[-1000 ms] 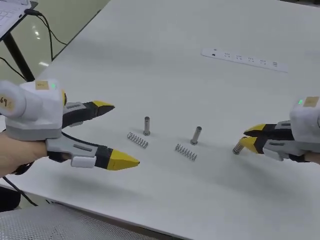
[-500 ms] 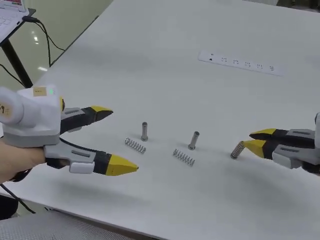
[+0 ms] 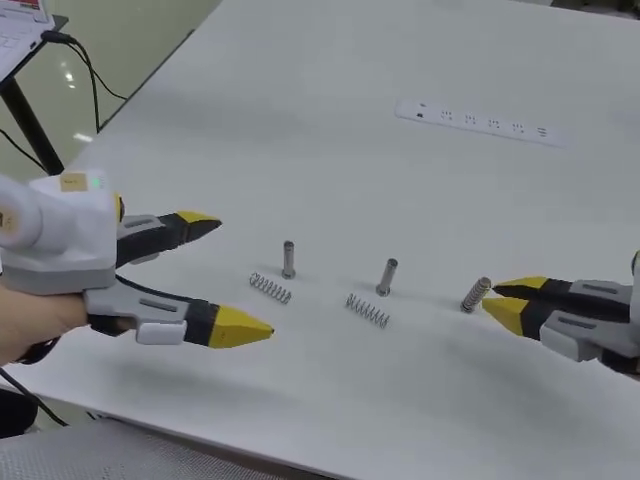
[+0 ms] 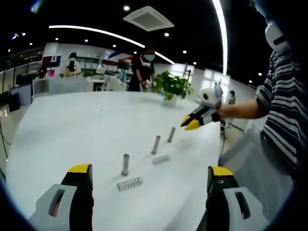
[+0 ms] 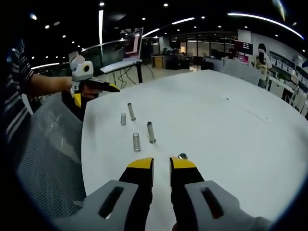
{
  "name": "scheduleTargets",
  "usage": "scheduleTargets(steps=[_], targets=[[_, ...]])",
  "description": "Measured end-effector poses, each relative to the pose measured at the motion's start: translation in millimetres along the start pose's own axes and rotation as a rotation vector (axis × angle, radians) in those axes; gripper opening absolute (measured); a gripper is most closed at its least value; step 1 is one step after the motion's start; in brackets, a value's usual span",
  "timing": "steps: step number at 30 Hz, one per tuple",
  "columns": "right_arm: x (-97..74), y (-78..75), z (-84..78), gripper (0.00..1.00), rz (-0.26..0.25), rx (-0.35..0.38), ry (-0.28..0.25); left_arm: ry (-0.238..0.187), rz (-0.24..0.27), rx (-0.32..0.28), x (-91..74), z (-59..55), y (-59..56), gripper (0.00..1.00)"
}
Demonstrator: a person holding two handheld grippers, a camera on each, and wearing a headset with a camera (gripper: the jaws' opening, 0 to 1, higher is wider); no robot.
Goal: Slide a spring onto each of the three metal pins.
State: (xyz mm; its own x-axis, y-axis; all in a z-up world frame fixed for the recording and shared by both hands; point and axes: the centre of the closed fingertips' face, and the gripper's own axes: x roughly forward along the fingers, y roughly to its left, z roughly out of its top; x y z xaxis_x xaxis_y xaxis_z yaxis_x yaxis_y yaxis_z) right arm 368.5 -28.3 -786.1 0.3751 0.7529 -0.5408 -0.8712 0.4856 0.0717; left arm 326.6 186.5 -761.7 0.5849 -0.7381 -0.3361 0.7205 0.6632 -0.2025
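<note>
Tongs in each hand hover low over the near side of a white bench [image 3: 330, 90]. The left tongs [image 3: 222, 274] gape wide and hold nothing. The right tongs [image 3: 507, 296] are parted by only a narrow gap and are likewise empty — their yellow tips sit just beside the right pin [image 3: 483, 284], though whether they touch it cannot be told. A fitted spring [image 3: 472, 299] coils around that pin's shaft, leaving its metal cap bare. Alongside, two loose coils lie flat on the bench: the left spring [image 3: 270, 288] just in front of the left pin [image 3: 289, 258], and the middle spring [image 3: 367, 311] just in front of the middle pin [image 3: 386, 277] — both pins upright and bare. Well beyond them lies a white power strip [image 3: 480, 123]. At the far left corner, a laptop [image 3: 15, 22] sits off the bench. In the left gripper view, a potted plant [image 4: 172, 86] stands past the bench's far end.
</note>
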Motion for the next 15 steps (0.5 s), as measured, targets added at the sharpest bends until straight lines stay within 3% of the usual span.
scheduleTargets(steps=[6, 15], targets=[[6.2, 12.6, -3.8, 0.11, 0.018, 0.018, -0.001, -0.001, 0.002, 0.002, -0.7, 0.6, -0.2, 0.96], [8.3, 15.7, -5.7, 0.12, 0.027, 0.026, 0.003, 0.005, 0.004, 0.000, -2.5, -2.4, 0.4, 0.96]])
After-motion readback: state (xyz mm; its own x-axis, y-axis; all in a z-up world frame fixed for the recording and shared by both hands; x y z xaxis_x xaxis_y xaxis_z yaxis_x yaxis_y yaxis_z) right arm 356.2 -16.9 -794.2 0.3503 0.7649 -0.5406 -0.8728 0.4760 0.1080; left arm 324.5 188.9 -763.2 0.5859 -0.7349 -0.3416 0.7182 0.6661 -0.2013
